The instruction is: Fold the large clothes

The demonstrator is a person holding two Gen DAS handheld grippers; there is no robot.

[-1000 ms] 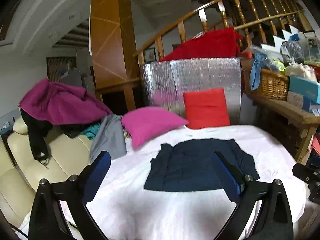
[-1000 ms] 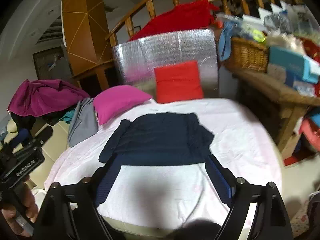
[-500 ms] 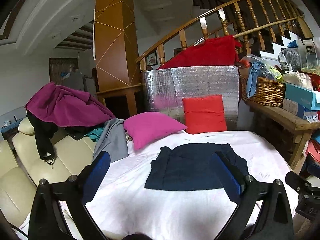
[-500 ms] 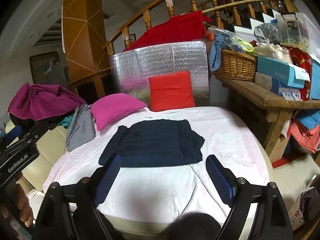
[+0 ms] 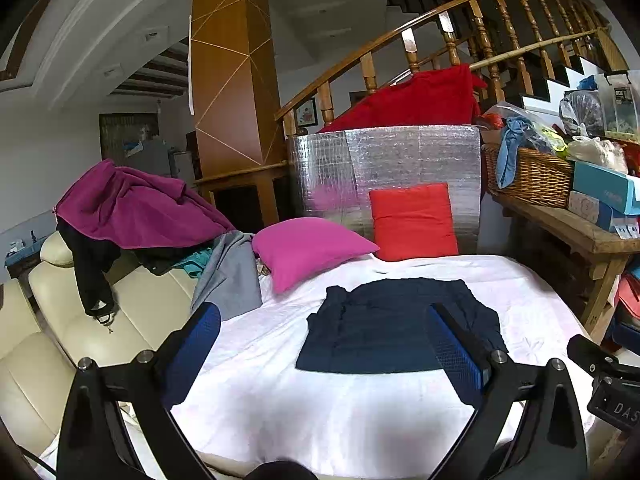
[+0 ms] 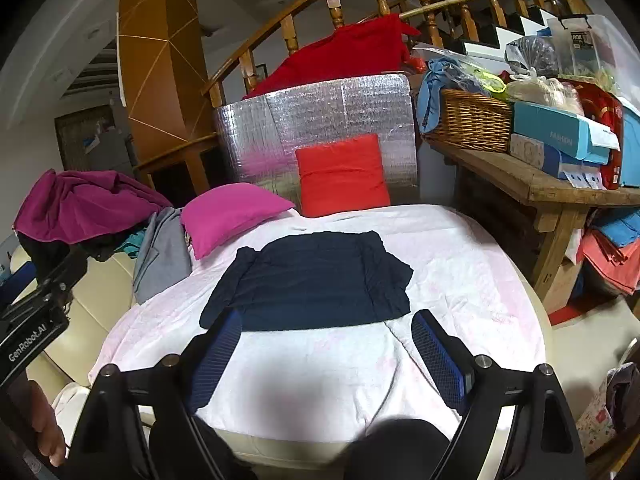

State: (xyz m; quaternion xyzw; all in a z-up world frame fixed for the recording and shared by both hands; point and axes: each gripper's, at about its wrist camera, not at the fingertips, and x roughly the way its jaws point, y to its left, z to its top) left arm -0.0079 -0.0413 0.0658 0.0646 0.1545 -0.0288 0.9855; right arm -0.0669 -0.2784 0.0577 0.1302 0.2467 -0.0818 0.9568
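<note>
Left hand (image 6: 42, 436) cut off bottom-left

The near part of the pale pink bedsheet (image 6: 320, 360) lies bare, giving open access from the front. The folded dark navy garment (image 6: 308, 284) occupies the middle. The magenta square cushion (image 6: 228, 216) and red square cushion (image 6: 340, 176) block the far edge (the rough wooden bench (image 6: 520, 184) bounds the right side).

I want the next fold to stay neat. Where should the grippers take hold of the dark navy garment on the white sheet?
Probably at the two near hem corners, coming in from the near edge. The navy garment lies flat on the white sheet, its straight hem facing the open left gripper and right gripper.
</note>
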